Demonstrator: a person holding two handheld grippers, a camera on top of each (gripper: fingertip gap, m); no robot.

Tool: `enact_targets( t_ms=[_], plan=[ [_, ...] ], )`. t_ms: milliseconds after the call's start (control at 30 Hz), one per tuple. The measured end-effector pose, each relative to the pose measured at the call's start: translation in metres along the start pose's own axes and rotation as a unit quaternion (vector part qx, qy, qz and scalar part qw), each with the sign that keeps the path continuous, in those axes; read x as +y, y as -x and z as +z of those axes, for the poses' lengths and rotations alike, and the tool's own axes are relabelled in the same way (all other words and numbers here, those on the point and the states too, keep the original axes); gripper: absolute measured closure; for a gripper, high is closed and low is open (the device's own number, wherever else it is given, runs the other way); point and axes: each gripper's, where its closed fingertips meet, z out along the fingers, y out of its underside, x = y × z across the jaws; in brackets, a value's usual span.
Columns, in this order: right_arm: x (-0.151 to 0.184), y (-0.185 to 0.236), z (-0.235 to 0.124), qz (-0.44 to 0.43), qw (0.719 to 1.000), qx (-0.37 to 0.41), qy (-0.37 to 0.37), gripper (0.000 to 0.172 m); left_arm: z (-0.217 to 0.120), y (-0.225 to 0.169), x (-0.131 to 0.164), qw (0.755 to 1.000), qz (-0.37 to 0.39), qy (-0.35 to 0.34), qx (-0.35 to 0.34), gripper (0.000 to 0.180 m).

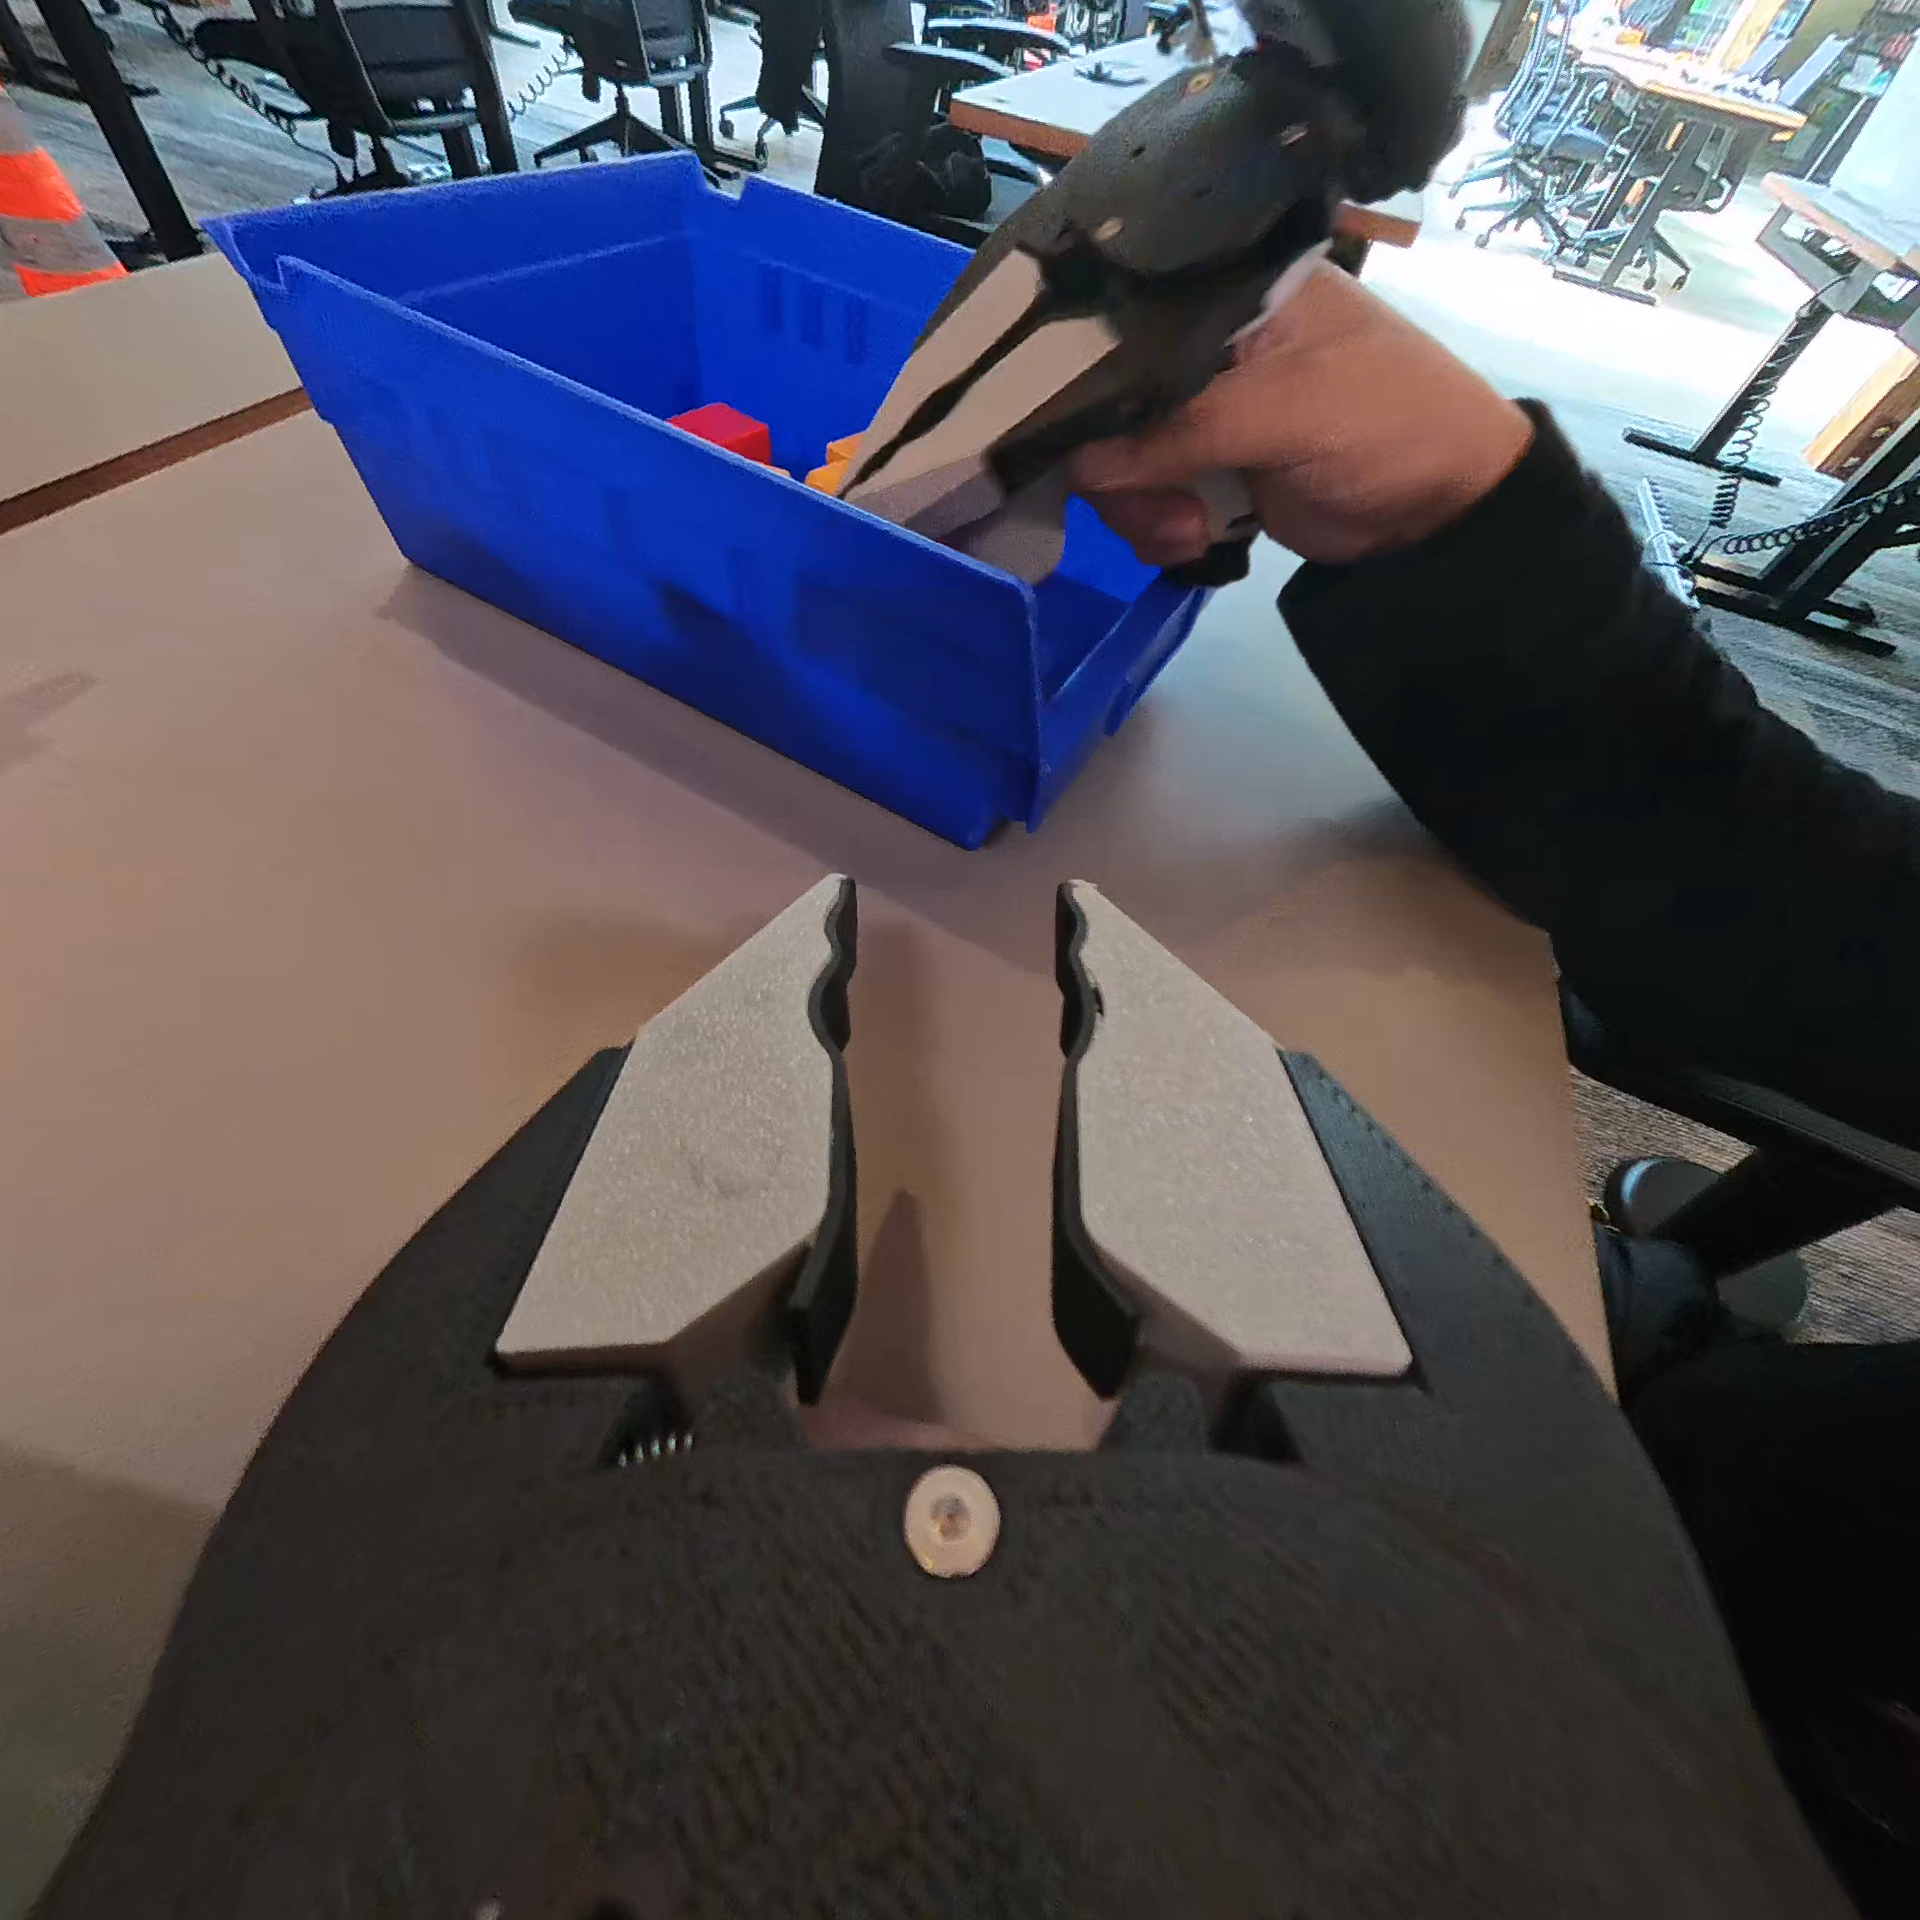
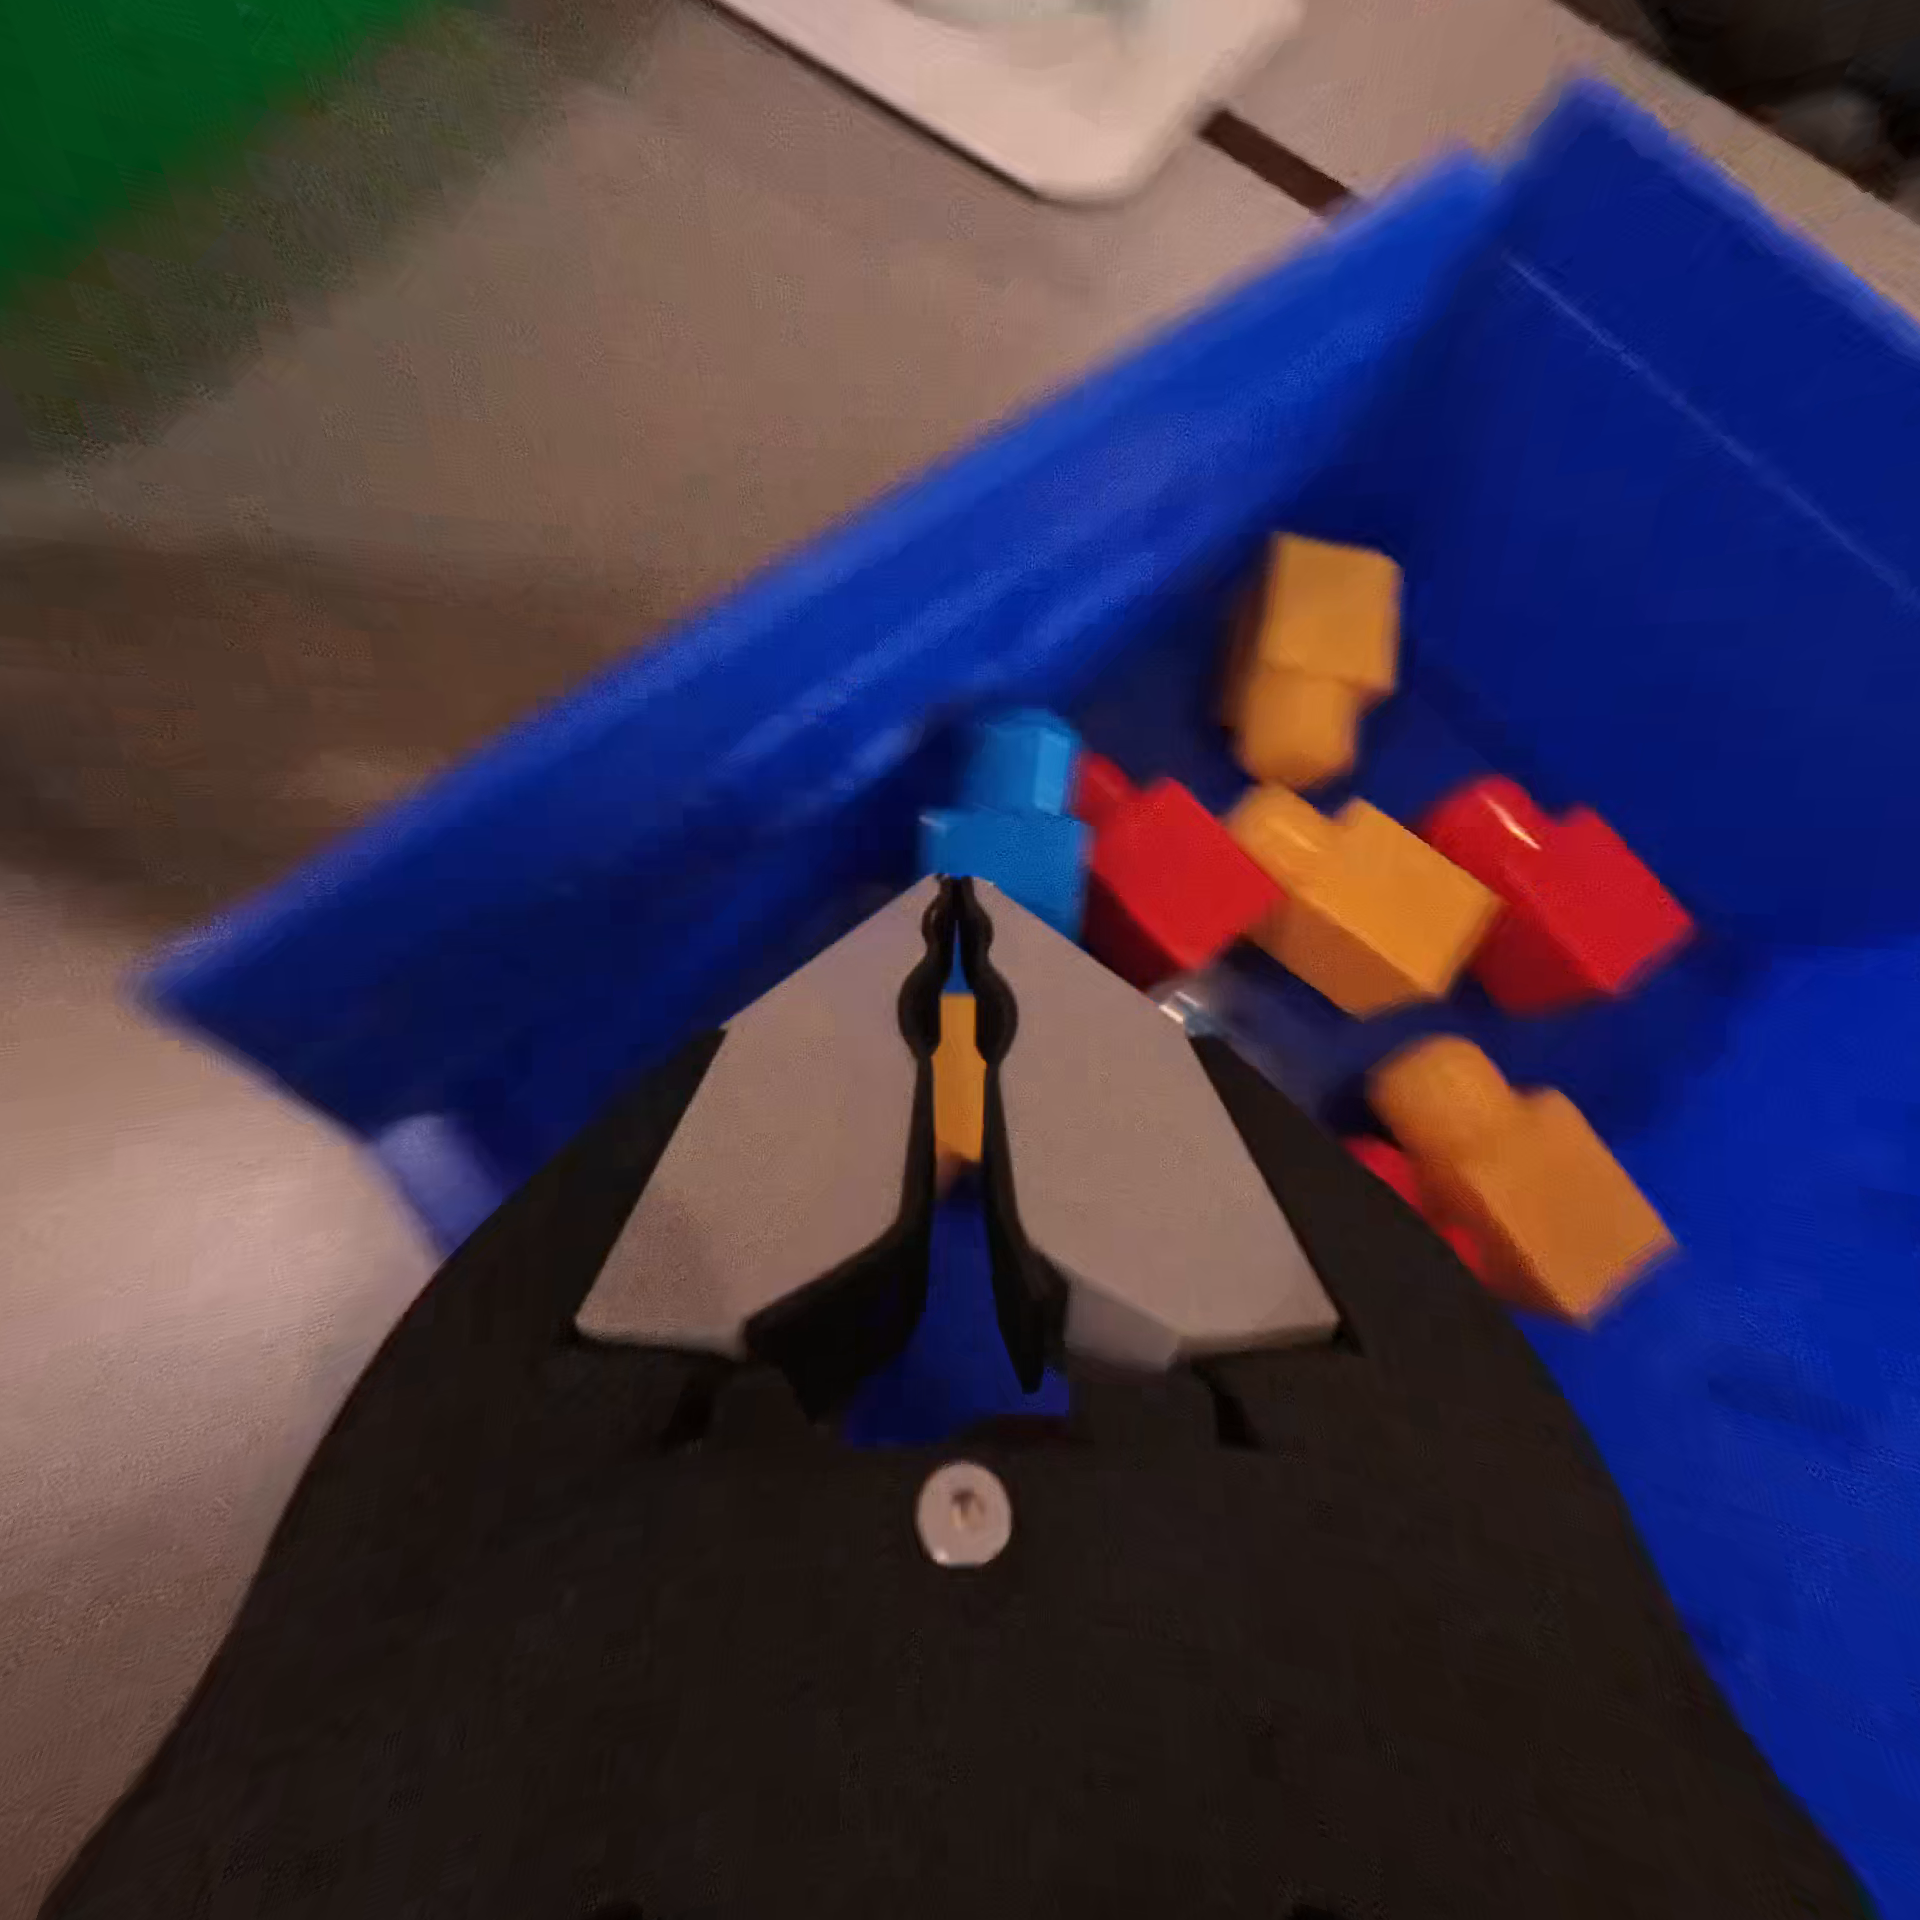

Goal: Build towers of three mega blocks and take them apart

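Note:
A blue bin (image 1: 623,540) stands on the table and holds several loose mega blocks. In the right wrist view I see a light blue block (image 2: 1013,821), two red blocks (image 2: 1164,883) (image 2: 1558,904) and several orange blocks (image 2: 1361,904) inside the bin (image 2: 727,727). My right gripper (image 2: 956,883) is shut, its tips meeting just before the light blue block. An orange block shows below through the slit between its fingers. The left wrist view shows it (image 1: 862,478) dipping into the bin. My left gripper (image 1: 956,904) is open and empty over the table, in front of the bin's near corner.
The person's hand and dark sleeve (image 1: 1558,675) reach in from the right. A white object (image 2: 1039,94) and a green blur (image 2: 156,135) lie beyond the bin. An orange cone (image 1: 42,218) and office chairs stand behind the table.

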Motion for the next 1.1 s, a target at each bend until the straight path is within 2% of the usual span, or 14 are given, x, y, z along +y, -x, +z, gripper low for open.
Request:
enact_targets(
  t_ms=[33,67,167,267,367,467,533,600,667,700,767,833,967,1100],
  plan=[
    [0.017,-0.032,0.002,-0.005,0.994,0.100,0.052,0.172,0.000,0.000,0.000,1.000,-0.003,0.000,0.002,0.145],
    [0.025,-0.038,0.002,-0.031,0.989,0.123,0.073,0.172,0.000,0.000,0.000,1.000,-0.005,-0.002,0.003,0.145],
    [-0.006,0.019,-0.003,-0.028,0.998,-0.041,-0.025,0.172,-0.001,-0.002,-0.002,1.000,-0.004,-0.005,0.007,0.145],
    [0.037,-0.026,0.009,-0.064,0.986,0.104,0.114,0.172,0.000,-0.002,-0.001,1.000,0.000,-0.002,0.004,0.145],
    [0.006,0.020,0.007,-0.062,0.998,-0.013,0.024,0.172,-0.001,-0.002,-0.002,1.000,0.000,-0.002,0.004,0.145],
    [0.036,-0.052,0.001,-0.068,0.971,0.197,0.121,0.172,-0.002,-0.001,-0.003,1.000,-0.003,-0.004,0.001,0.145],
    [-0.002,-0.069,-0.028,-0.047,0.962,0.268,0.005,0.172,-0.003,-0.001,-0.004,1.000,-0.003,-0.005,0.001,0.144],
    [-0.061,-0.033,-0.060,0.006,0.963,0.164,-0.214,0.172,-0.004,-0.001,-0.005,1.000,-0.001,-0.008,0.001,0.141],
    [-0.092,0.009,-0.083,0.009,0.940,0.031,-0.340,0.172,-0.004,0.000,-0.004,1.000,0.001,-0.005,-0.004,0.135],
    [-0.097,0.025,-0.085,-0.002,0.936,-0.007,-0.352,0.172,-0.004,0.001,-0.003,1.000,0.002,-0.002,-0.005,0.129],
    [-0.103,0.053,-0.078,-0.034,0.933,-0.054,-0.355,0.109,-0.004,0.000,0.004,1.000,0.000,0.012,0.003,0.115],
    [-0.100,0.103,-0.071,-0.081,0.928,-0.156,-0.327,0.073,-0.006,-0.003,0.018,0.999,-0.006,0.045,0.014,0.099],
    [-0.103,0.129,-0.076,-0.133,0.919,-0.152,-0.339,0.087,-0.044,-0.017,0.001,1.000,-0.008,0.003,0.008,0.101],
    [-0.106,0.119,-0.082,-0.099,0.919,-0.156,-0.349,0.095,-0.131,0.029,-0.030,0.994,-0.027,-0.018,-0.103,0.125]
  ],
)
